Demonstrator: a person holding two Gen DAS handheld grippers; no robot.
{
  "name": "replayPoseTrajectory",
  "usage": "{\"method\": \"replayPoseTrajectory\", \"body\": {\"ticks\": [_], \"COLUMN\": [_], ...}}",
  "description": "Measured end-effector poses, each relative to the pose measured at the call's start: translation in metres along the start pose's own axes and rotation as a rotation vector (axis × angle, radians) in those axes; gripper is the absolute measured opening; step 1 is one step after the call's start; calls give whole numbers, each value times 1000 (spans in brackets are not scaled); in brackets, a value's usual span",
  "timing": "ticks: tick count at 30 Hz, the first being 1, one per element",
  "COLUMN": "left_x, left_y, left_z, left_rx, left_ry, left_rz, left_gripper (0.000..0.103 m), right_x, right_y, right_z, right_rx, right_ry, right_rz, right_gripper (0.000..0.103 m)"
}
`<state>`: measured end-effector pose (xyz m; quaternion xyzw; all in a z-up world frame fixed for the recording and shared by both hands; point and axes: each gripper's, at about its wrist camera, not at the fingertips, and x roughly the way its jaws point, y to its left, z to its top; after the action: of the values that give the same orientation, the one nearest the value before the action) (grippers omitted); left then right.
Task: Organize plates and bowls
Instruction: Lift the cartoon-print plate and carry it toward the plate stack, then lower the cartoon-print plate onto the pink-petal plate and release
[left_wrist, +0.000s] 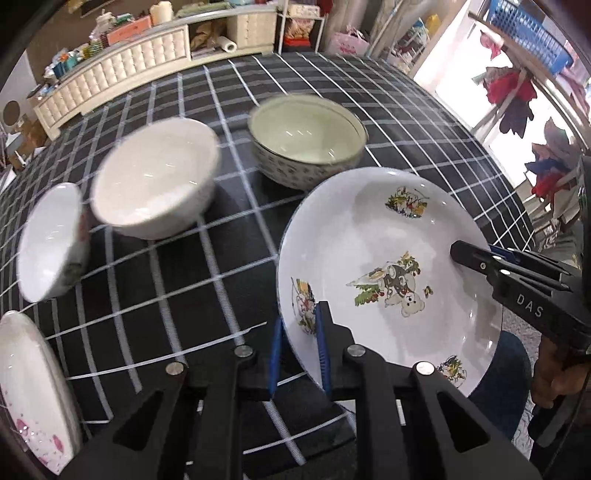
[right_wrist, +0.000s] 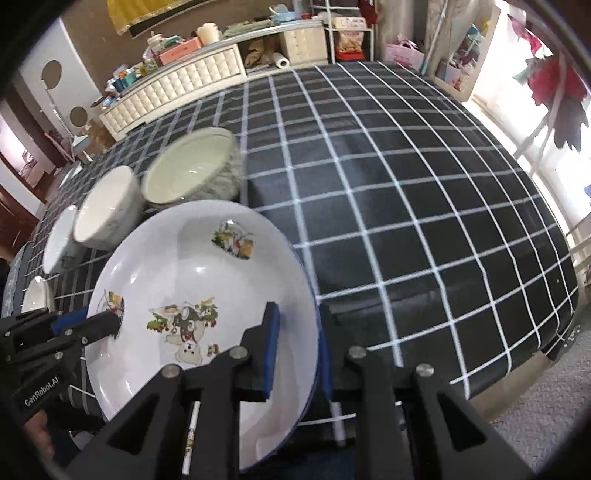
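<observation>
Over checked table (right_wrist: 406, 184), both tongs (left_wrist: 299, 347) (right_wrist: 295, 350) clamp cartoon plate (left_wrist: 369, 240), left view adds floral plate (left_wrist: 29, 387).

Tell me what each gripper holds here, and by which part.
Both hold the same cartoon plate. The left gripper clamps its near-left rim; the right gripper clamps the opposite rim, one finger inside the plate and one outside.
</observation>
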<state>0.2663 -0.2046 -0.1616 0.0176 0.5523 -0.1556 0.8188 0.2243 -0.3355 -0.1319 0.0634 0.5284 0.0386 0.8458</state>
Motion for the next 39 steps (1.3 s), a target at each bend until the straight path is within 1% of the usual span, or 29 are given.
{"method": "replayPoseTrajectory", "body": {"ticks": [3,8,15,21,30,33,39], "left_x": [-20,-46,-85,-112,-135,-139,-141], "left_y": [19,56,113,162,232,253,278], "left_z": [-5,-20,-51,-82,-132,-145,-163], "left_rx": [-23,-78,-166,-245,-353,-386,-430], "left_ry": [-30,-57,-103,-120,-114,-113,-110], "left_rz": [9,48,81,121,182,195,223], "left_gripper": [15,15,15,15,15,15,15], "right_x": [-6,-8,-10,-7,10,19,34], "right_y": [21,64,120,175,255,276,303], "right_z": [1,1,-1,-7,-22,-28,-38], "right_rx": [-25,-80,-155,-241,-326,-351,-375], "right_ry": [-14,-19,-18,-9,17,36,67], "right_rz": [23,50,98,139,189,199,202], "right_gripper": [24,24,24,24,24,24,24]}}
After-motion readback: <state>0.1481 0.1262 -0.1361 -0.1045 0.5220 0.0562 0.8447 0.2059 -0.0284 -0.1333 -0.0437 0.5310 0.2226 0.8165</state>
